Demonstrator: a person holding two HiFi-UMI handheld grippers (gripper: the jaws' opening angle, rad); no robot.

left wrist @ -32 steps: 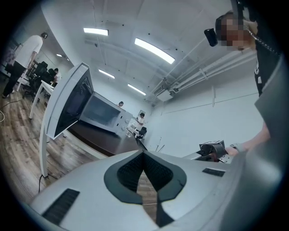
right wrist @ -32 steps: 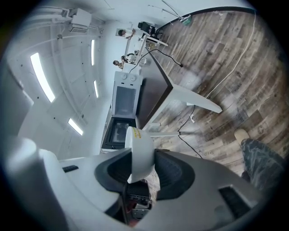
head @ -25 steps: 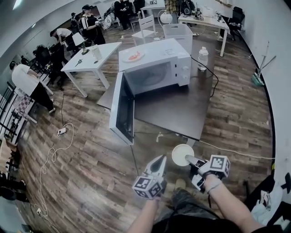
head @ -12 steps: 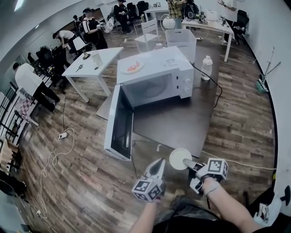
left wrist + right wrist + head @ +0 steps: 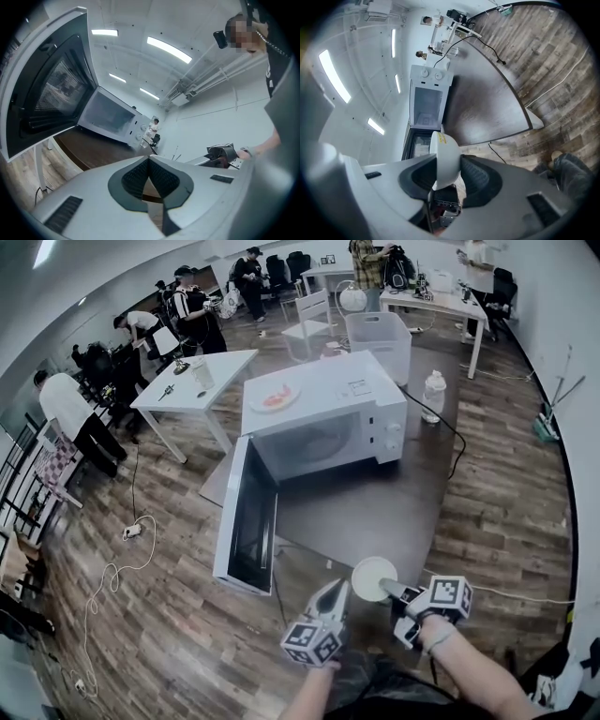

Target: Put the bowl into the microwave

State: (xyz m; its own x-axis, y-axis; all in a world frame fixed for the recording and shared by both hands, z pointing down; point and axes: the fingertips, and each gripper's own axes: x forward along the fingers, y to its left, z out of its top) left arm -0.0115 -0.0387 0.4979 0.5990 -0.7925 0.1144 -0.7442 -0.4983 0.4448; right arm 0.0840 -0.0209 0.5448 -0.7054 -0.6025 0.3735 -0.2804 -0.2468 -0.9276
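The white bowl (image 5: pixel 372 577) hangs over the wooden floor just short of the dark table's (image 5: pixel 375 502) near edge, gripped by its rim. My right gripper (image 5: pixel 392 592) is shut on that rim; in the right gripper view the bowl (image 5: pixel 443 143) stands on edge between the pads of the right gripper (image 5: pixel 447 160). The white microwave (image 5: pixel 323 418) sits on the table ahead with its door (image 5: pixel 246 517) swung wide open to the left. My left gripper (image 5: pixel 335 591) floats beside the bowl, jaws shut and holding nothing. From the left gripper (image 5: pixel 149 160) the open door (image 5: pixel 47 89) looms at left.
A plate (image 5: pixel 275 397) with something red lies on top of the microwave. A water bottle (image 5: pixel 433 395) stands at the table's far right, a clear bin (image 5: pixel 380 334) behind. A white table (image 5: pixel 192 371) and several people are at the back left. Cables (image 5: pixel 112 559) trail on the floor.
Both grippers, with the bowl still held in the right one, have come closer to the table and the open microwave. The jaws look unchanged.
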